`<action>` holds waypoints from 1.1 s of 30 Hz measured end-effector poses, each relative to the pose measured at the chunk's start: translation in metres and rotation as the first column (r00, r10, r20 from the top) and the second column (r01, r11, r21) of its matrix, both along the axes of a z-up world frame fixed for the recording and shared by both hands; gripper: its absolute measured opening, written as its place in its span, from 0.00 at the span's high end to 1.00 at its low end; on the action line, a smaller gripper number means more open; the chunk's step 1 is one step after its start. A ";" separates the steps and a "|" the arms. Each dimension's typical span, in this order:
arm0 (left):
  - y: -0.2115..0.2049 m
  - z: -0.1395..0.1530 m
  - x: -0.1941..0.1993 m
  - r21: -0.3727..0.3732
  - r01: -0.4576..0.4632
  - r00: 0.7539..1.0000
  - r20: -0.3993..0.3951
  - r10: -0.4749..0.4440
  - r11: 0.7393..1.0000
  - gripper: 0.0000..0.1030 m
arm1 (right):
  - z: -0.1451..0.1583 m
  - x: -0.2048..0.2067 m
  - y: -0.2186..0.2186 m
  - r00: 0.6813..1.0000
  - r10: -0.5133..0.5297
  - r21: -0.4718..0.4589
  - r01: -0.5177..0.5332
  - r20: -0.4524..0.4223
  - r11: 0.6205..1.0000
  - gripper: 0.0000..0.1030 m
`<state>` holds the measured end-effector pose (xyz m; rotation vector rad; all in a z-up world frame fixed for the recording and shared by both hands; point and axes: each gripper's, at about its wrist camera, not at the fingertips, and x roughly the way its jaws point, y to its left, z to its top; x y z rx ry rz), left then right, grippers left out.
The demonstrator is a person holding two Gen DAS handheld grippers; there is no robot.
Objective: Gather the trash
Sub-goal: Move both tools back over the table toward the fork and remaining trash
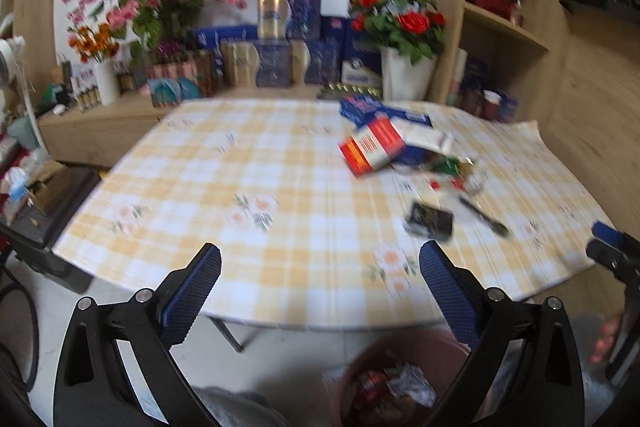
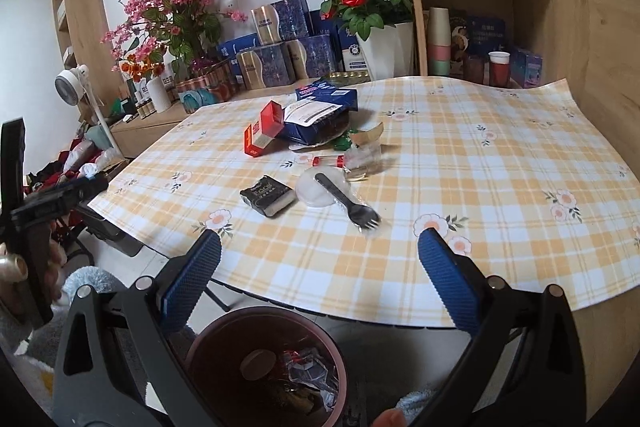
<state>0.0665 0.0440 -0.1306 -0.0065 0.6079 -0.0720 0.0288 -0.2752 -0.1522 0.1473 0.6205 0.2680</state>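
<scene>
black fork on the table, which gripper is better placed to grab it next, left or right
Right, probably. The right gripper is open and empty, with the black fork just ahead between its fingers' line. From the left gripper, also open and empty, the fork lies off to its right.

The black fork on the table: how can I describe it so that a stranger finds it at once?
Look at the yellow checked tablecloth and the trash scattered on it. Near the front of that trash lies a round clear lid; the black fork rests across it, tines toward the camera. It is the only long, thin black piece there; the black packet beside it is a block.
</scene>
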 end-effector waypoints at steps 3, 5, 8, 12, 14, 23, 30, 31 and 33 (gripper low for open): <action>0.003 0.012 0.010 0.014 -0.014 1.000 0.023 0.013 1.000 0.06 | 0.004 0.008 -0.003 1.000 -0.005 -0.003 0.005 -0.009 1.000 0.06; 0.010 0.019 0.017 -0.017 -0.008 0.999 0.037 0.009 1.000 0.06 | 0.007 0.014 -0.004 1.000 -0.013 -0.019 0.013 -0.014 1.000 0.06; 0.016 0.028 0.028 -0.016 -0.022 0.999 0.046 0.022 1.000 0.06 | 0.009 0.022 -0.006 0.999 -0.040 -0.071 0.038 -0.017 0.997 0.06; 0.018 0.033 0.038 -0.001 -0.016 0.998 0.063 0.016 1.000 0.06 | 0.008 0.035 -0.010 0.997 -0.072 -0.101 0.068 -0.037 0.993 0.06; 0.018 0.033 0.044 0.015 -0.008 0.998 0.064 0.007 1.000 0.06 | 0.008 0.043 -0.014 0.995 -0.090 -0.111 0.085 -0.044 0.990 0.06; 0.021 0.026 0.069 0.066 -0.007 0.999 0.054 0.003 0.998 0.06 | 0.004 0.095 -0.026 0.992 -0.102 -0.181 0.088 -0.073 0.980 0.06; 0.028 0.016 0.098 -0.068 0.012 0.999 -0.037 -0.015 0.998 0.06 | 0.002 0.152 -0.024 0.993 -0.041 -0.230 0.015 -0.108 0.973 0.06; 0.028 0.014 0.102 -0.078 0.011 0.999 -0.045 -0.014 0.997 0.06 | 0.002 0.158 -0.022 0.993 -0.030 -0.222 0.004 -0.116 0.975 0.06; 0.027 0.011 0.109 -0.086 0.009 0.998 -0.059 -0.014 0.996 0.06 | 0.003 0.175 -0.015 0.991 -0.001 -0.212 -0.028 -0.132 0.977 0.06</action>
